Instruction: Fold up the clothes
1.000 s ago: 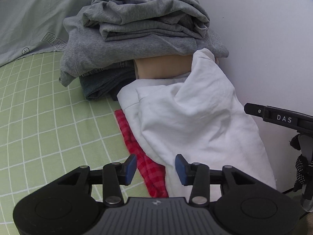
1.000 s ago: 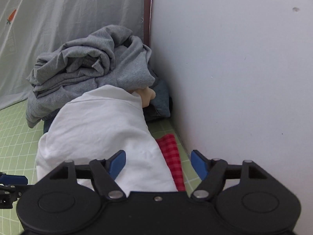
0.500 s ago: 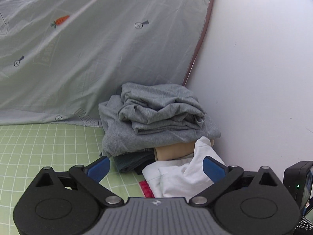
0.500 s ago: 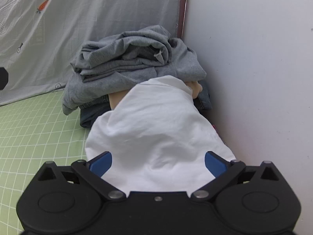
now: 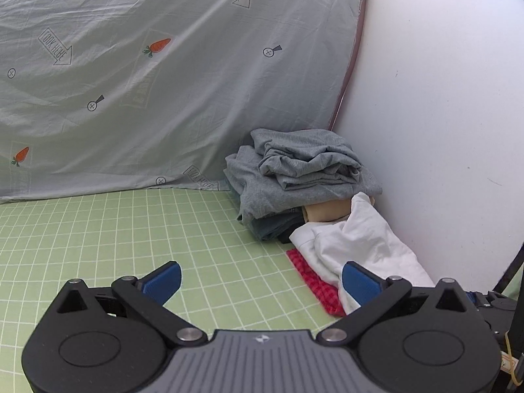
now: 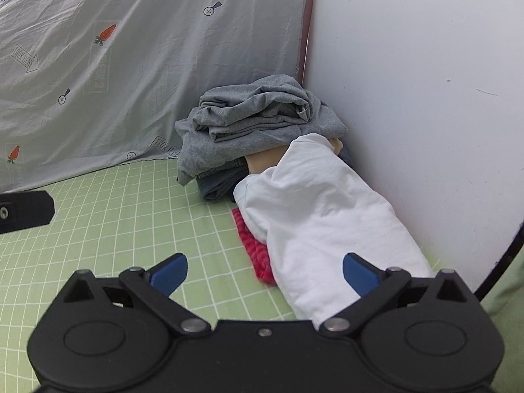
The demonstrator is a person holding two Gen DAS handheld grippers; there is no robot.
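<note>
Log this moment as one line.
left hand-held gripper: open, empty | right hand-held gripper: open, empty | white garment: on red cloth, by wall | grey pile: in corner

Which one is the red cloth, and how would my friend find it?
Look to the corner where the white wall meets the carrot-print sheet; a stack of grey clothes sits there. In front lies a white garment along the wall. The red checked cloth peeks from under its left edge, flat on the green grid sheet, the only bright red thing.
</note>
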